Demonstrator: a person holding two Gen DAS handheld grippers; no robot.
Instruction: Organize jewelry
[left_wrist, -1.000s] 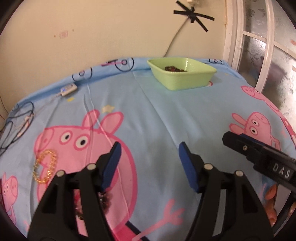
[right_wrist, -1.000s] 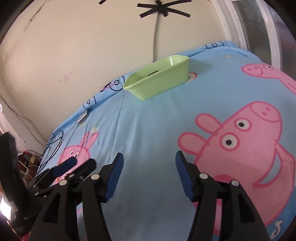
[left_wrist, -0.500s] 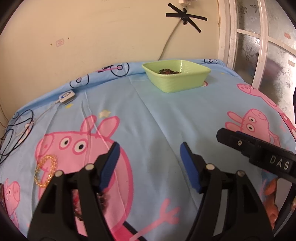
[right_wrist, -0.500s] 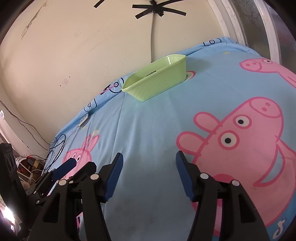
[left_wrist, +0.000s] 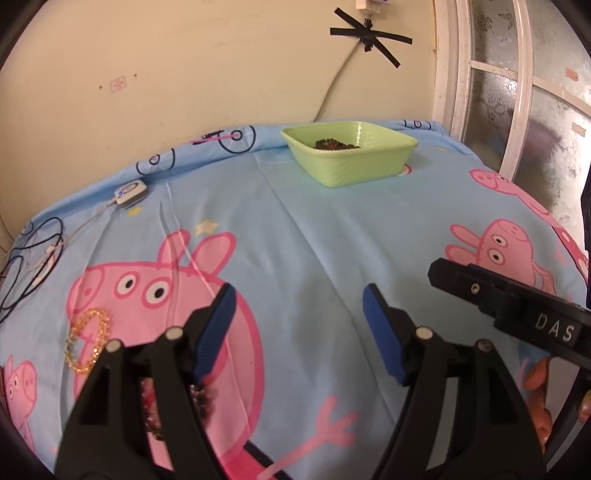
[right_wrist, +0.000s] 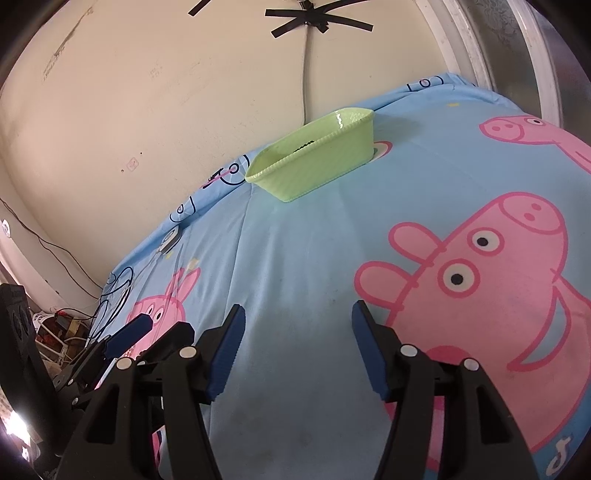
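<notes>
Tray (left_wrist: 354, 162): ribbed green plastic, rectangular, sitting by the wall on a cartoon-pig sheet (left_wrist: 317, 236), holding dark beads (left_wrist: 332, 144).
Bracelet (left_wrist: 86, 341): gold beaded loop, lying well nearer than the tray.
Left gripper (left_wrist: 297, 328): jaws standing apart, empty.
Right gripper (right_wrist: 295, 339): jaws standing apart, empty.

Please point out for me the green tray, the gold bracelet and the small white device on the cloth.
green tray (left_wrist: 354, 168), left wrist view, on its near outer wall.
gold bracelet (left_wrist: 75, 363), left wrist view, on its lower beads.
small white device (left_wrist: 130, 192), left wrist view, on its top face.
</notes>
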